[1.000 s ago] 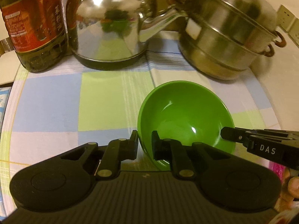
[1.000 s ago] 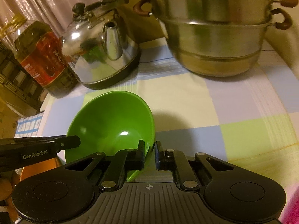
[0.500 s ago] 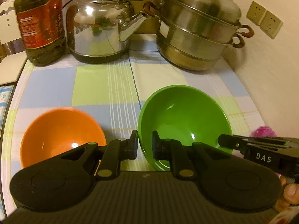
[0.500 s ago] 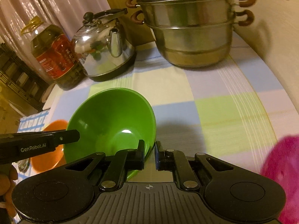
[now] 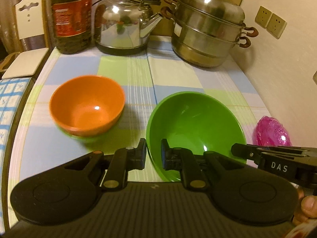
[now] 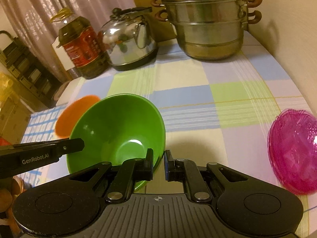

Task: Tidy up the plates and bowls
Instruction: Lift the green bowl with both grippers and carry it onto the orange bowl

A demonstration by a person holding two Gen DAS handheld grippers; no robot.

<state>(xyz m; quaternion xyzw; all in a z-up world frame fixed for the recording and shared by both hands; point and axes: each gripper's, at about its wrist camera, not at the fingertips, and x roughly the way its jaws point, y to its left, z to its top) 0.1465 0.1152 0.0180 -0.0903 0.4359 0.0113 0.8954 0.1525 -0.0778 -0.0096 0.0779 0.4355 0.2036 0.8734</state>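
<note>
A green bowl (image 5: 195,127) is held above the checked tablecloth by both grippers. My left gripper (image 5: 153,153) is shut on its left rim; my right gripper (image 6: 159,165) is shut on its right rim (image 6: 118,136). An orange bowl (image 5: 87,104) stands on the cloth to the left of the green bowl; it also shows in the right wrist view (image 6: 75,113) behind the green bowl. A pink translucent bowl (image 6: 293,150) lies on the cloth at the right, also seen in the left wrist view (image 5: 272,131).
At the back stand an oil bottle (image 5: 71,17), a steel kettle (image 5: 124,31) and a stacked steel steamer pot (image 5: 210,33). A wall (image 5: 287,75) with sockets runs along the right. A white chair (image 5: 27,39) stands at the left table edge.
Both grippers have pulled back and risen with the green bowl. The orange bowl and the pink bowl have come into view.
</note>
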